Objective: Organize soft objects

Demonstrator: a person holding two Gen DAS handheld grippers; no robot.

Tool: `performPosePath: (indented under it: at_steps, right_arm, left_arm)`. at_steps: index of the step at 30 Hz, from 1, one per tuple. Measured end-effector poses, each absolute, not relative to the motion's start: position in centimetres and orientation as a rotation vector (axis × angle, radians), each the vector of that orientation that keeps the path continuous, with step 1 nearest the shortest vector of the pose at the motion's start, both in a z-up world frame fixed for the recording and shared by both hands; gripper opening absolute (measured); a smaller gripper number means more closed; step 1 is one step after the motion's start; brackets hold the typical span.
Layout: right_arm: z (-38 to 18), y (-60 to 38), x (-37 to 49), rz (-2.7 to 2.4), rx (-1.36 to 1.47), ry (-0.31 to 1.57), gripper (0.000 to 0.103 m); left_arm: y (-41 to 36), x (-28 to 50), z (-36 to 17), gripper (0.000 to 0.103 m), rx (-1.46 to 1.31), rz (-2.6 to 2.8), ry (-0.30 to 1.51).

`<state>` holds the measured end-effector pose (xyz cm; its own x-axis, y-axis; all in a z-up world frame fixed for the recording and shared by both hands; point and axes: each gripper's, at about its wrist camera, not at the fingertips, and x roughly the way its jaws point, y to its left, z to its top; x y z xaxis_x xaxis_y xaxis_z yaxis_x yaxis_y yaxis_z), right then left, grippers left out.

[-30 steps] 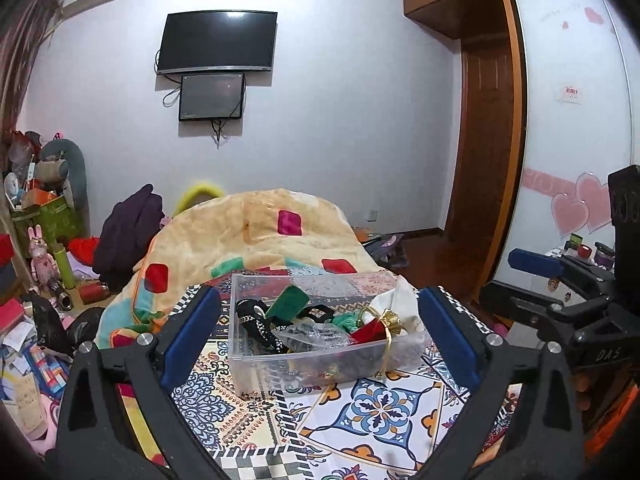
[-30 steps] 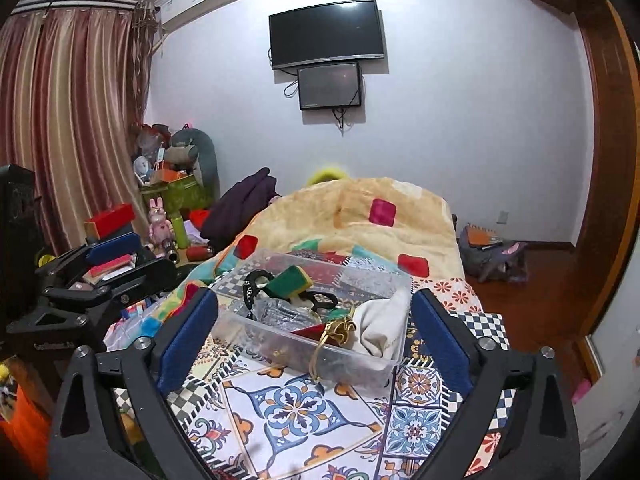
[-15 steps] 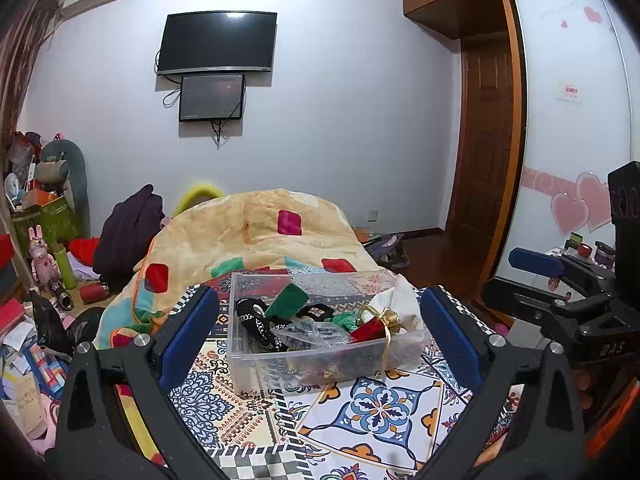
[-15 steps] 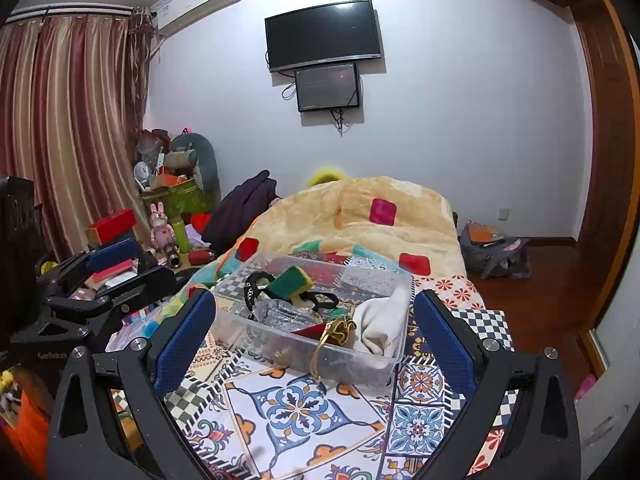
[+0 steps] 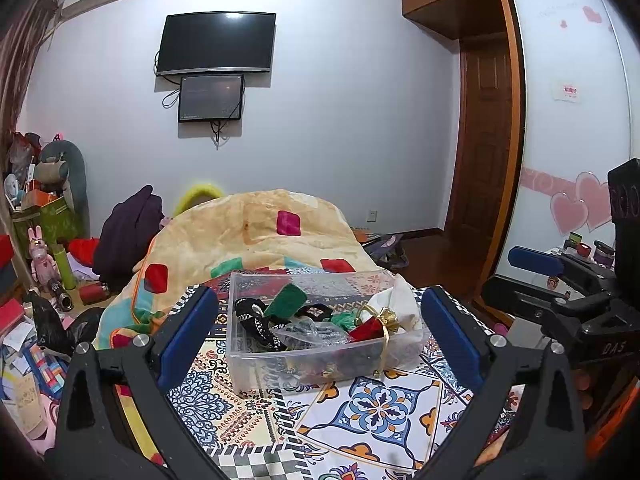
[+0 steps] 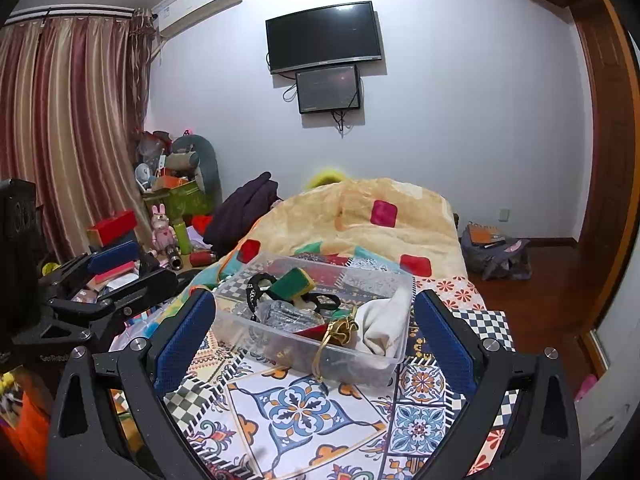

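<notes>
- Both grippers, left gripper and right gripper, gape wide, empty.
- Barely drifted since a second ago (no pickup begun); clear bin sits mid-bedspread.

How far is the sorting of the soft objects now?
The clear bin already holds soft things: a white cloth, a green piece and a black strap. Nothing is in hand: the left tool and right tool are open. What remains is unclear.

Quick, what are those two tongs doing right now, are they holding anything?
Left tongs: open, holding nothing, aimed at the clear bin.
Right tongs: open, holding nothing, aimed at the same bin.
</notes>
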<state>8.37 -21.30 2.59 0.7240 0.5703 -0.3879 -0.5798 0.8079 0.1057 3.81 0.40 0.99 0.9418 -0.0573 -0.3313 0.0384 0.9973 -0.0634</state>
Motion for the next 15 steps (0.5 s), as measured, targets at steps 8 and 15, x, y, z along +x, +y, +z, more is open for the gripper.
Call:
performPosePath:
  at_steps: [8,15]
  right_arm:
    - [2.74,-21.33,8.35,0.635,-0.024,0.418,0.1]
    - [2.83,-21.41,8.41,0.627,-0.021,0.415,0.103]
  left_arm:
    - [0.34,3.62,1.05,0.103,-0.059,-0.055,0.337]
    - [0.15,3.67,1.12,0.103,-0.054,-0.058,0.34]
